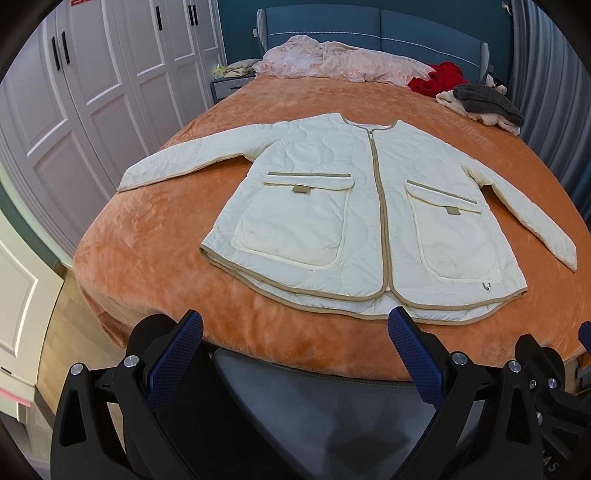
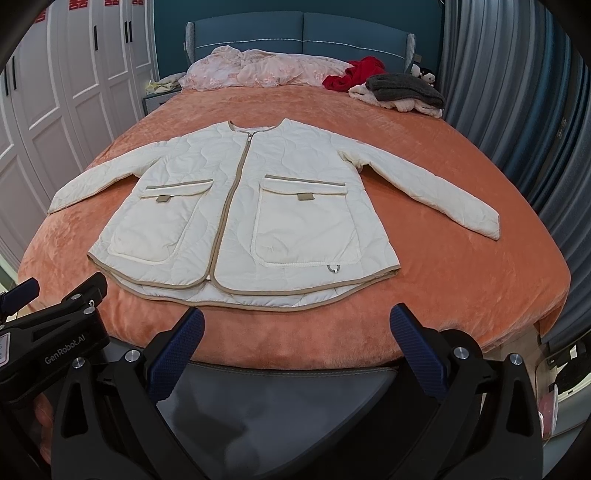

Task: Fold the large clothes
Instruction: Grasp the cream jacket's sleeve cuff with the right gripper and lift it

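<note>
Home bedroom, orange-covered bed [image 1: 155,236], white wardrobe [image 1: 92,92], blue headboard [image 2: 303,33]

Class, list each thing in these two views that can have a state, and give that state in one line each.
Cream quilted jacket with tan trim: spread flat, front up, zipped, sleeves out.
Left gripper: open, holding nothing, short of the hem.
Right gripper: open, holding nothing.
Orange plush bedspread: smooth under the jacket.
Pink floral quilt: bunched at the headboard.
White wardrobe doors: closed.
Red garment: crumpled.
</note>
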The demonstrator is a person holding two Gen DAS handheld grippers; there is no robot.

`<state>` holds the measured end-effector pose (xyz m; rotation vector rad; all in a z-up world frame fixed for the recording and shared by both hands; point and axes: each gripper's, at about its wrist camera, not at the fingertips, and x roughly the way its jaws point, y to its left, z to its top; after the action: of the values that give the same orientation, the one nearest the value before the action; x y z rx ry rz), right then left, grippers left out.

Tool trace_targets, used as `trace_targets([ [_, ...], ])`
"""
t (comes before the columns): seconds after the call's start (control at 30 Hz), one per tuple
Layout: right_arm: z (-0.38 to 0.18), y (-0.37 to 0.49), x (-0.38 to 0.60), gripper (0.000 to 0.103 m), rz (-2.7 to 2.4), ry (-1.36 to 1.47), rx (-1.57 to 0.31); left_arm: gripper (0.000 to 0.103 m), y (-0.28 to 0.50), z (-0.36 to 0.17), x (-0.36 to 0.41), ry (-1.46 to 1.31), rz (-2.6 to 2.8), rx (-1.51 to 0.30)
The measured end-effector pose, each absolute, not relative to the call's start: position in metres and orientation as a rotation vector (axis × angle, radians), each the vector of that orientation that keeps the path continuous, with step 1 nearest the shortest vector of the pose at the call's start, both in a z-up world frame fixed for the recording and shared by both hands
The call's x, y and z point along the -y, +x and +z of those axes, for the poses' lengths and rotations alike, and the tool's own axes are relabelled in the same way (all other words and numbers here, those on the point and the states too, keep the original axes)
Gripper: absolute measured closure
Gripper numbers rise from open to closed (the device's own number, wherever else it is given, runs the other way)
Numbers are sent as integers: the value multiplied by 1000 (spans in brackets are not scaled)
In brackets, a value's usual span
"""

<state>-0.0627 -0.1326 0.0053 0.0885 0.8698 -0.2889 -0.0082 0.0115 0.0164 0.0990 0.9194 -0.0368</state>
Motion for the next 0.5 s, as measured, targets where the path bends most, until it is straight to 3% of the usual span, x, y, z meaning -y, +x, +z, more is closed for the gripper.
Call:
trace_targets([
  [0.5,-8,-17,261,5,-399,294,-832,5,47,4,6,102,-18,-933],
])
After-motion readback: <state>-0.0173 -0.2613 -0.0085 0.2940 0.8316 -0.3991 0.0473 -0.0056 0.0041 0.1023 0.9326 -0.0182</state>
